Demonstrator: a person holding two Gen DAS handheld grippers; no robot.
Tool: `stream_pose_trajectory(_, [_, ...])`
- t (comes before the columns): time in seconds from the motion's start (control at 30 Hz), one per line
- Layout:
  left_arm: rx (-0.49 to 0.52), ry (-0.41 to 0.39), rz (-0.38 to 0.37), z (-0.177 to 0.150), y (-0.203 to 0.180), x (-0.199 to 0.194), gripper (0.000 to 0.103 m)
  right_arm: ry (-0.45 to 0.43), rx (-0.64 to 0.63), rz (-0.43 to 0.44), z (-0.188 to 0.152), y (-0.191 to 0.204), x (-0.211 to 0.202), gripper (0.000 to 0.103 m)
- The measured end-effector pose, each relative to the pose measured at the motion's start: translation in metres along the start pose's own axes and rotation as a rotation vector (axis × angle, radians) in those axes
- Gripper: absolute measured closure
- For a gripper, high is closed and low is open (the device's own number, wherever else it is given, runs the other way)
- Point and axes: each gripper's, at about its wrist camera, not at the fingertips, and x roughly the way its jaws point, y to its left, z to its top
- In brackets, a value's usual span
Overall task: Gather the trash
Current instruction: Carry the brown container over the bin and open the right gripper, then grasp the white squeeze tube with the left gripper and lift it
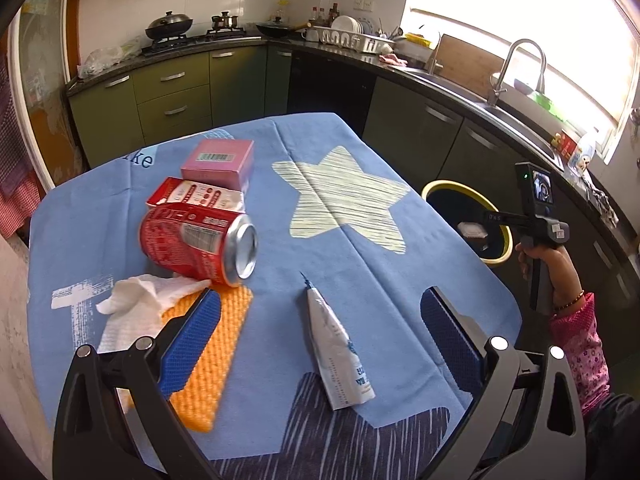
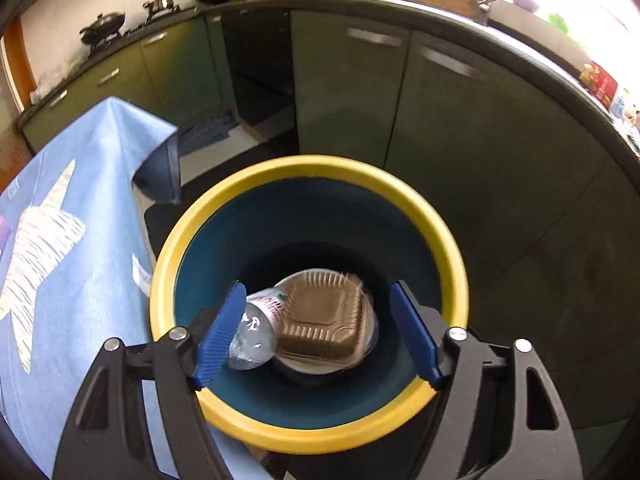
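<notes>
On the blue tablecloth (image 1: 360,264) lie a red can (image 1: 196,242) on its side, a red-white carton (image 1: 196,196), a pink box (image 1: 218,160), a crumpled white tissue (image 1: 140,296), an orange sponge cloth (image 1: 212,352) and a white tube (image 1: 340,356). My left gripper (image 1: 320,312) is open above the tube, its left finger over the orange cloth. My right gripper (image 2: 316,308) is open and empty above the yellow-rimmed bin (image 2: 192,232), which holds a brown clamshell box (image 2: 324,316) and a clear plastic bottle (image 2: 256,332). The bin (image 1: 504,232) stands right of the table.
Green kitchen cabinets (image 1: 172,96) and a dark counter with stove, dish rack (image 1: 352,36) and sink faucet (image 1: 516,68) curve behind. The table's right edge (image 2: 136,248) runs close beside the bin. The right hand with its gripper handle (image 1: 540,240) shows over the bin.
</notes>
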Motion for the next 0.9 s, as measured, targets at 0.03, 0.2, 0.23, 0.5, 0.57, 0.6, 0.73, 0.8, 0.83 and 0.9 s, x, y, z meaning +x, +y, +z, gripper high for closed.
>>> stream_pose_trajectory(0.03, [0.005,0.008,0.000,0.000,-0.003,0.002,0.005,-0.016,0.008,0.003,-0.002,-0.002,-0.004,0.032])
stream_pose_trajectory(0.2, [0.030,0.037,0.009,-0.003,-0.015,0.007,0.005,-0.094,0.019,0.025,-0.020,-0.004,-0.038,0.031])
stream_pose_trajectory(0.23, [0.034,0.045,0.013,-0.005,-0.018,0.008,0.005,-0.108,0.017,0.033,-0.025,-0.002,-0.045,0.030])
stream_pose_trajectory(0.5, [0.051,0.121,0.034,-0.017,-0.032,0.029,0.005,-0.183,0.019,0.098,-0.059,0.004,-0.090,0.028])
stream_pose_trajectory(0.57, [0.037,0.148,0.025,-0.019,-0.032,0.038,0.005,-0.191,0.006,0.109,-0.064,0.008,-0.097,0.028])
stream_pose_trajectory(0.6, [0.026,0.164,0.021,-0.020,-0.031,0.045,0.005,-0.194,-0.001,0.115,-0.067,0.011,-0.102,0.028])
stream_pose_trajectory(0.73, [-0.014,0.212,0.029,-0.023,-0.024,0.066,0.005,-0.216,-0.004,0.148,-0.074,0.016,-0.115,0.028])
stream_pose_trajectory(0.8, [-0.036,0.233,0.041,-0.024,-0.019,0.078,0.005,-0.224,-0.008,0.150,-0.074,0.019,-0.117,0.028])
stream_pose_trajectory(0.83, [-0.042,0.238,0.043,-0.025,-0.017,0.082,0.005,-0.226,-0.008,0.153,-0.074,0.019,-0.118,0.028])
stream_pose_trajectory(0.9, [-0.054,0.251,0.050,-0.025,-0.014,0.090,0.008,-0.224,-0.002,0.160,-0.074,0.017,-0.118,0.028])
